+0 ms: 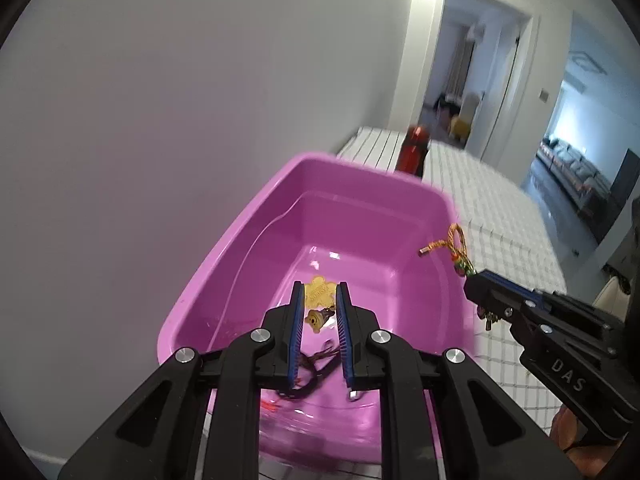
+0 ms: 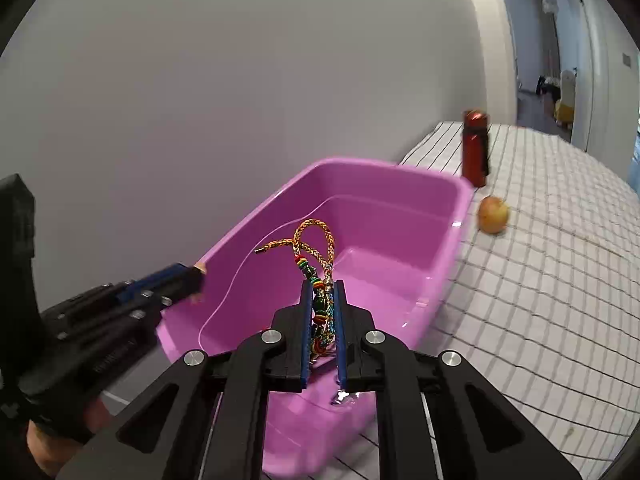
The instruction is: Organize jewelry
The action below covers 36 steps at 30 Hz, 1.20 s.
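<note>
1. Right tool (image 2: 323,308) is clamped narrow on a beaded cord (image 2: 316,264) above the tub (image 2: 400,184); loose loops could snag on the rim.
2. Left tool (image 1: 320,312), narrow, seemingly pinches a gold pendant (image 1: 318,300); it could slip out.

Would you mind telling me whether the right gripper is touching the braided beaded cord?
Touching. The right wrist view shows the right gripper shut on the beaded cord, with its blue pads pressing both sides while the cord's loops rise above the pink tub.
</note>
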Tool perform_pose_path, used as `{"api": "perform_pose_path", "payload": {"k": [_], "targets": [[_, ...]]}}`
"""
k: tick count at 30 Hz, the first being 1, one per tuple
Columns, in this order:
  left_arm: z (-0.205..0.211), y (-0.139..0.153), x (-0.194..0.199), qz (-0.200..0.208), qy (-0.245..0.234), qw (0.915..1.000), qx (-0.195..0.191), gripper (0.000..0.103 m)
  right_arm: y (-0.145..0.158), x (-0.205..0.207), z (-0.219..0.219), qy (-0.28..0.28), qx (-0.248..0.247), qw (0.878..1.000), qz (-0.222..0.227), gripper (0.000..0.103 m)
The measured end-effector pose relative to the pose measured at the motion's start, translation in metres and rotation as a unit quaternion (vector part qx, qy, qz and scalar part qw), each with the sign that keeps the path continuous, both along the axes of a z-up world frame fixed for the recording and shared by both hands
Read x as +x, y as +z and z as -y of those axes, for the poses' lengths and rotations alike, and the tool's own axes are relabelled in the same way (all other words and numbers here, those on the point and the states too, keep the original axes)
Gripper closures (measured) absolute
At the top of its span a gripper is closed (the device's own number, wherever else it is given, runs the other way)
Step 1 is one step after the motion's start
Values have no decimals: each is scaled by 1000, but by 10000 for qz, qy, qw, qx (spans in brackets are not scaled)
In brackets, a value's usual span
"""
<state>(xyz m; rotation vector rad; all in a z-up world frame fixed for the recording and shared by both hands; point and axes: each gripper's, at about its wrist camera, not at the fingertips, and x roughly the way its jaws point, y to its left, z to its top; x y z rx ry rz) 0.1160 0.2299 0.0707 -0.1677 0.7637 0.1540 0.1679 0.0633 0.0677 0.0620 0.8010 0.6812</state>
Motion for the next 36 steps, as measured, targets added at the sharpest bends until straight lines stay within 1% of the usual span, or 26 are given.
{"api": "perform_pose_path", "payload": {"k": [3,6,8,11,14,16,17,18,19,20,22,25,27,30,36], "targets": [[-16,-19,19,-326,-99,9994,-41,87,-14,14,-28,29,-245,9995,-203,93],[-25,-35,32,-610,-154,9979,-181,87,-29,25,-41,27,-434,9978,-509,93],[-29,-41,39,-731,-152,9968,-286,87,-36,30,-46,12,-568,9965,-616,93],[-32,-46,43,-790,-90,9964,-309,86,-42,37,-51,9,-676,9951,-728,93],[-34,-47,45,-898,47,9955,-313,86,-46,41,-52,33,-820,9940,-727,93],[-34,-47,44,-973,75,9947,-318,85,-45,39,-51,33,-867,9936,-722,90],[-34,-46,44,-1034,118,9942,-286,76,-44,41,-50,50,-889,9933,-733,76],[-34,-46,44,-1053,165,9939,-268,66,-42,42,-49,92,-895,9933,-728,58],[-34,-43,43,-1038,244,9940,-245,45,-38,41,-46,121,-880,9938,-669,54],[-35,-38,39,-959,336,9946,-226,31,-35,41,-44,129,-875,9942,-611,53],[-34,-31,33,-838,437,9954,-165,29,-28,39,-39,122,-917,9944,-511,53],[-30,-23,29,-868,521,9948,-88,15,-22,38,-31,98,-893,9947,-497,51],[-27,-19,26,-889,570,9944,-44,14,-17,36,-27,111,-868,9950,-480,49],[-23,-17,25,-979,659,9930,47,9,-13,33,-22,134,-865,9949,-498,47],[-15,-15,23,-1077,729,9915,84,8,-9,34,-10,52,-853,9947,-563,41]]}}
